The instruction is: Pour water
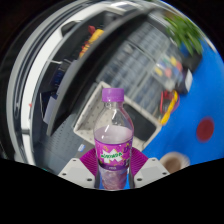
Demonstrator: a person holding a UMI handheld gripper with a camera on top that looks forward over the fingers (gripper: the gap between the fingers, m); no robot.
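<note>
A clear plastic bottle (113, 135) with a purple cap and a purple and green label stands between my fingers. Both pink pads (86, 160) press against its lower sides, so my gripper (113, 172) is shut on the bottle. The view is tilted, and the bottle is lifted off any surface. Purple liquid shows in its lower part. A brown cup (174, 161) on a white rim lies on the blue surface (195, 100) to the right, beyond my right finger.
Behind the bottle is a grey wire rack or basket (135, 75) on a white table. A green plant (185, 35) stands far right. A red circle (205, 128) marks the blue surface. Cluttered small items lie near the rack's right side.
</note>
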